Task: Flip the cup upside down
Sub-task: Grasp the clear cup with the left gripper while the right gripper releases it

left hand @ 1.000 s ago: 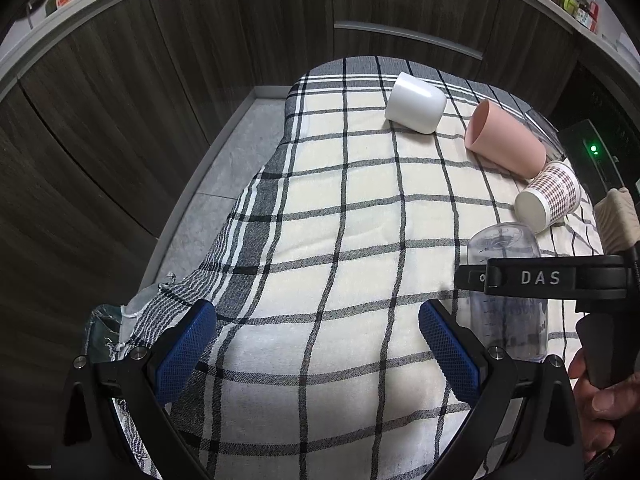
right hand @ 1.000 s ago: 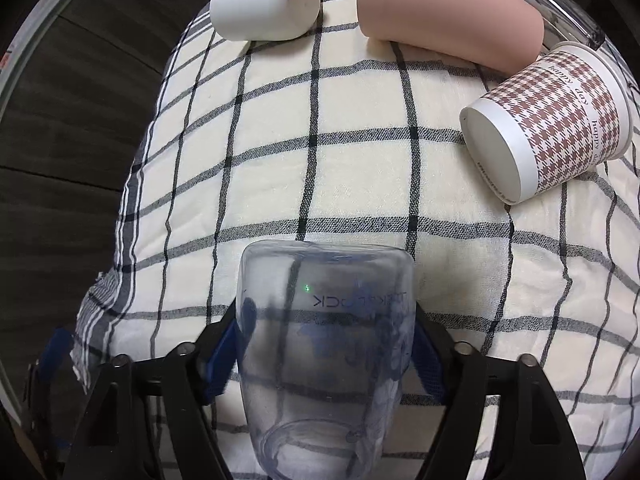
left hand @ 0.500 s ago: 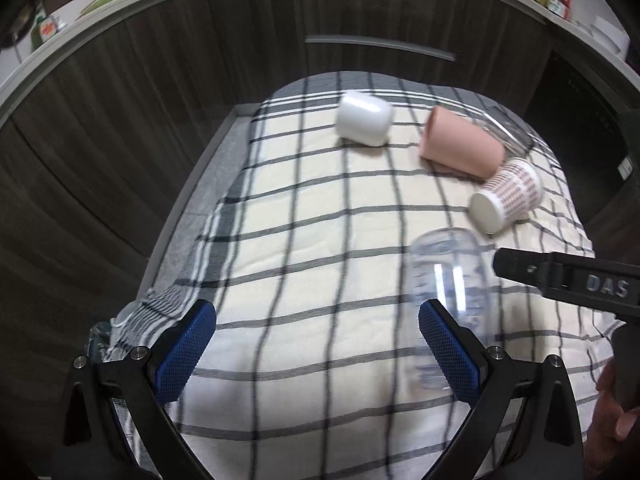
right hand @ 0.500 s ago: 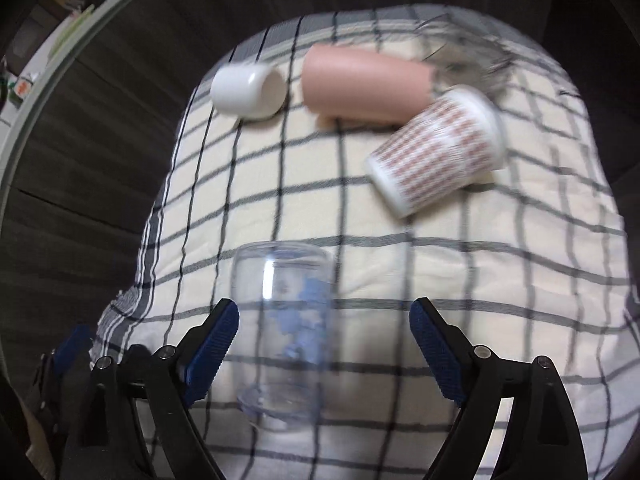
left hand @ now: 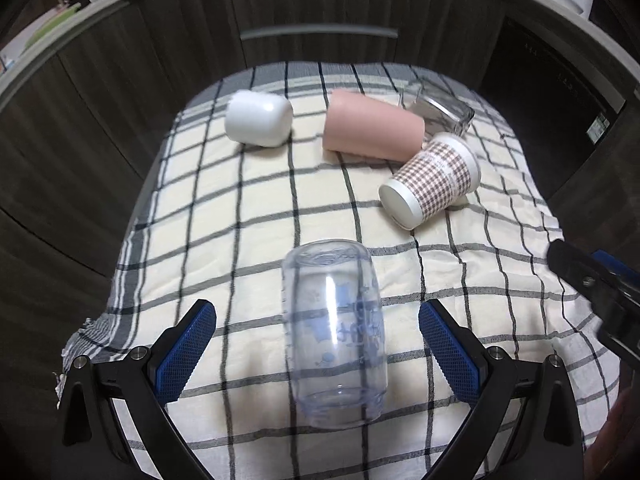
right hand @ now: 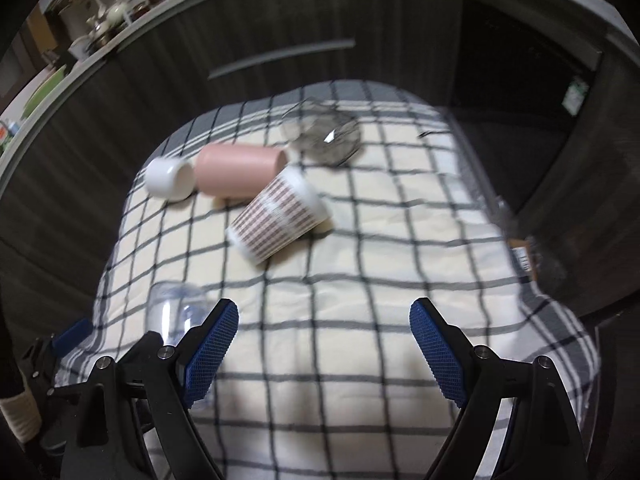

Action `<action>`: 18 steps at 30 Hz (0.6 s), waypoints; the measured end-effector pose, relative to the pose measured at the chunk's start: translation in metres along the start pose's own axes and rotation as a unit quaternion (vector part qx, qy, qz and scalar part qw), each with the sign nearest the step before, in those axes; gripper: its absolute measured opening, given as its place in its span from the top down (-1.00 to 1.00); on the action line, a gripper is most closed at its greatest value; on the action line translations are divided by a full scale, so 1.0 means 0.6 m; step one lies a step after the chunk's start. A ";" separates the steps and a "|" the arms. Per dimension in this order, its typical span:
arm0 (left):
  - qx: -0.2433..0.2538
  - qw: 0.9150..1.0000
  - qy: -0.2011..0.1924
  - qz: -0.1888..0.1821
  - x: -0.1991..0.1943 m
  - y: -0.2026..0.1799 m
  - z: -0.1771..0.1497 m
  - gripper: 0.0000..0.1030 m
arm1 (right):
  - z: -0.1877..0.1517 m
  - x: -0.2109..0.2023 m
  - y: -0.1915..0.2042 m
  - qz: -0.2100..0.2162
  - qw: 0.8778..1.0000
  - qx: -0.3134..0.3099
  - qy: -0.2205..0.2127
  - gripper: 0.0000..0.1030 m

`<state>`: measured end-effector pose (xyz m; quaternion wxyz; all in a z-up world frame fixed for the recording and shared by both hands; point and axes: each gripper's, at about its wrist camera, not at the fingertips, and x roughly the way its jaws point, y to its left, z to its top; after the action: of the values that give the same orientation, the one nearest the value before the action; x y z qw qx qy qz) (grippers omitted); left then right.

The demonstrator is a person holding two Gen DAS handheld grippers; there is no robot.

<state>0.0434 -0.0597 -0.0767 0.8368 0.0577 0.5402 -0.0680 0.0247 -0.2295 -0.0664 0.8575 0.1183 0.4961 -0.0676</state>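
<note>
A clear plastic cup with blue print (left hand: 336, 332) stands upside down, base up, on the checked cloth (left hand: 248, 220). In the left wrist view it stands between my left gripper's (left hand: 318, 352) open blue pads, touching neither. In the right wrist view the cup (right hand: 176, 312) is at the left, partly behind the left finger. My right gripper (right hand: 324, 344) is open and empty, off to the cup's right; its tip shows in the left wrist view (left hand: 592, 280).
A white cup (left hand: 258, 123), a pink cup (left hand: 372, 130), a houndstooth paper cup (left hand: 430, 182) and a clear glass (left hand: 438, 110) lie on their sides at the far end of the cloth. Dark cabinet fronts (left hand: 320, 12) stand beyond the table.
My right gripper opened and let go of the clear cup, then drew back and to the right. My left gripper swung so that the cup now stands between its open fingers.
</note>
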 end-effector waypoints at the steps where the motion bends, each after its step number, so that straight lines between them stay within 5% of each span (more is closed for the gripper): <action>1: 0.000 1.000 0.009 0.001 0.007 -0.002 0.005 -1.00 | 0.000 -0.004 -0.005 -0.003 1.000 0.002 -0.006 -0.70; 7: 0.015 0.997 0.081 -0.009 0.050 -0.009 0.036 -1.00 | 0.010 -0.012 -0.010 -0.003 0.999 0.016 -0.036 -0.70; 18: 0.023 0.973 0.228 -0.026 0.140 -0.028 0.064 -1.00 | 0.032 0.010 -0.018 0.038 0.998 0.046 -0.031 -0.71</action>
<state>0.1091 -0.0873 -0.1381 0.6877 0.0771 0.7166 -0.0874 0.0413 -0.2450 -0.0635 0.8681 0.1737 0.4610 -0.0616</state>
